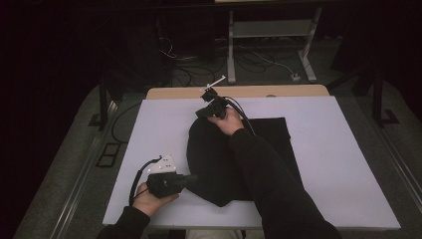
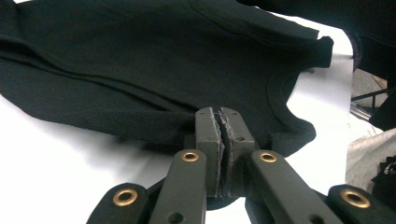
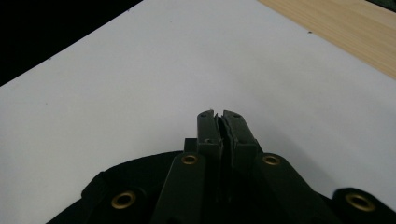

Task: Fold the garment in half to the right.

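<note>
Bare white table [image 1: 338,164] is left open right of the black garment [image 1: 214,164]; the middle is blocked by it.

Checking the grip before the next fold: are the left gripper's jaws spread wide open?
No, in the left gripper view the left gripper has its jaws pressed together at the edge of the black garment.

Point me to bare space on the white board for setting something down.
Free: the right strip of the white board beside the black garment, and the far-left corner ahead of the left gripper. Crowded: the centre, under the garment, and the right gripper.
</note>
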